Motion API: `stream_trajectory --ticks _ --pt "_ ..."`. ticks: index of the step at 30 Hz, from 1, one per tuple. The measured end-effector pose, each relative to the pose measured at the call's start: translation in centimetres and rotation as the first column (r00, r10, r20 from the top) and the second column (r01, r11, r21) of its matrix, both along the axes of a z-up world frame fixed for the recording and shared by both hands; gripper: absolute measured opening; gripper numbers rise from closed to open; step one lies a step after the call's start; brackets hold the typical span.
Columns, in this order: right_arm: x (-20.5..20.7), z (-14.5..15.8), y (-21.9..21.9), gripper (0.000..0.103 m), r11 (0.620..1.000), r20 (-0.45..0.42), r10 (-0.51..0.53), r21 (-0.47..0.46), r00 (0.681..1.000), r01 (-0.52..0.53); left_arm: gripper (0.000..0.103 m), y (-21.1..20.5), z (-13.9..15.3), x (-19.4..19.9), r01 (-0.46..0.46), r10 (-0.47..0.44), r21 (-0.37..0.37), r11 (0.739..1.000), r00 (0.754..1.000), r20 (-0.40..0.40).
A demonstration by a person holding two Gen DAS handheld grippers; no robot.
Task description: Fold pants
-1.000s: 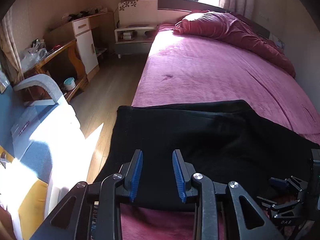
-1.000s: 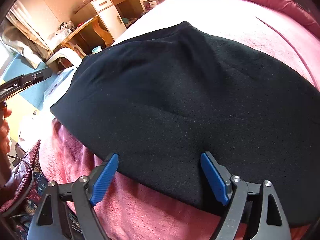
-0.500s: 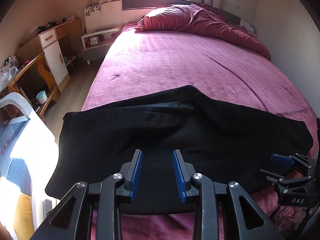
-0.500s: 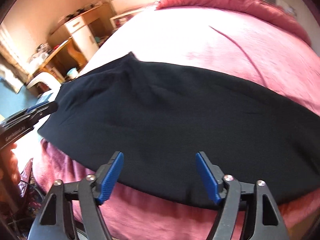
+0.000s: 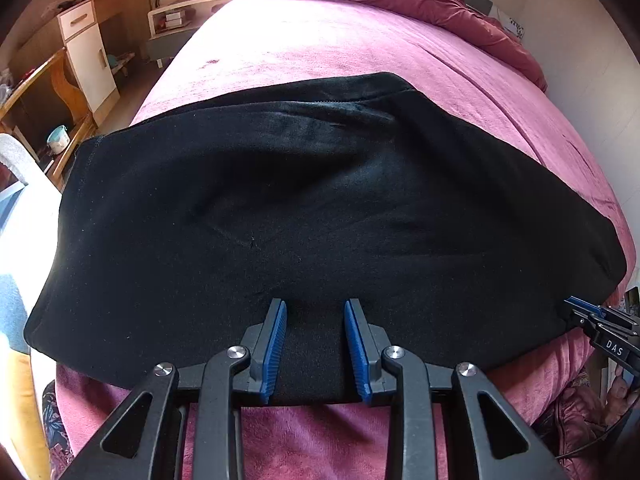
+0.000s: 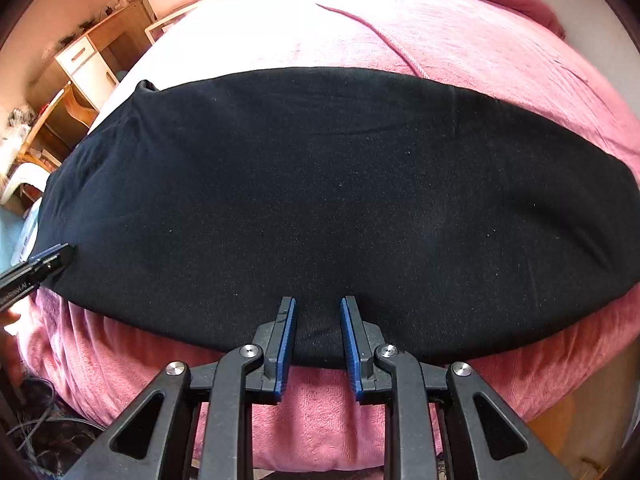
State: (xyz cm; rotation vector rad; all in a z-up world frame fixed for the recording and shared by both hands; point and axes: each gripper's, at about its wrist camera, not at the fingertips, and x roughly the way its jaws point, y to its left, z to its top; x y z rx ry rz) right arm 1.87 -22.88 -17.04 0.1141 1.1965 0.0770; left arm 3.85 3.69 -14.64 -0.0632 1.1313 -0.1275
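The black pants (image 5: 320, 208) lie spread across the foot of the pink bed (image 5: 320, 52), folded lengthwise into a wide band; they also fill the right wrist view (image 6: 340, 200). My left gripper (image 5: 315, 312) sits at the near edge of the pants, jaws narrowly apart with cloth between the blue pads. My right gripper (image 6: 318, 308) is at the near edge further right, jaws narrowed around the cloth edge. Each gripper shows at the other view's border: the right one (image 5: 600, 320), the left one (image 6: 44, 264).
A rumpled pink duvet (image 5: 420, 0) lies at the head of the bed. Wooden desk and white cabinet (image 5: 84, 52) stand left across the floor. A white and blue object (image 5: 16, 208) is close at the left. The wall runs along the bed's right side.
Both grippers have come down and forward to the near edge of the pants. The right gripper's jaws went from wide open to narrow. The left jaws kept their narrow gap.
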Motion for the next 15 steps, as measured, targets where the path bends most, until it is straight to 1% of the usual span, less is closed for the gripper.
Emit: stream_trajectory --ticks 3,5,7,10,11,12,14,15 --pt "-0.2 0.2 -0.8 0.022 0.999 0.004 -0.016 0.049 1.0 0.016 0.031 -0.1 -0.1 -0.1 0.005 -0.005 0.003 1.0 1.0 0.002" --pt "-0.1 0.8 -3.1 0.022 0.994 0.015 -0.045 0.099 0.999 0.043 0.031 -0.1 -0.2 -0.1 0.018 -0.018 -0.011 1.0 1.0 0.01" --pt "-0.6 1.6 -5.3 0.022 0.988 0.034 -0.095 0.129 0.995 0.09 0.031 0.0 -0.2 -0.1 0.018 -0.018 -0.019 1.0 1.0 0.013" --pt "-1.1 3.2 -8.6 0.023 0.975 0.071 -0.184 0.143 0.98 0.172 0.032 0.2 -0.3 -0.1 0.011 -0.011 -0.031 0.999 1.0 0.009" --pt "-1.3 3.8 -9.9 0.025 0.965 0.083 -0.227 0.153 0.97 0.213 0.033 0.3 -0.3 -0.1 0.005 -0.005 -0.039 0.999 1.0 0.007" --pt "-1.6 4.3 -11.6 0.026 0.948 0.092 -0.284 0.174 0.955 0.265 0.033 0.4 -0.3 -0.1 -0.002 0.002 -0.048 0.999 1.0 0.004" --pt "-2.6 4.8 -15.1 0.026 0.905 0.098 -0.387 0.229 0.917 0.358 0.035 0.7 -0.4 0.0 -0.01 0.01 -0.068 0.998 1.0 0.0" --pt "-3.2 4.9 -17.0 0.028 0.877 0.092 -0.439 0.257 0.894 0.405 0.036 0.9 -0.4 0.0 -0.015 0.015 -0.081 0.997 1.0 -0.004"
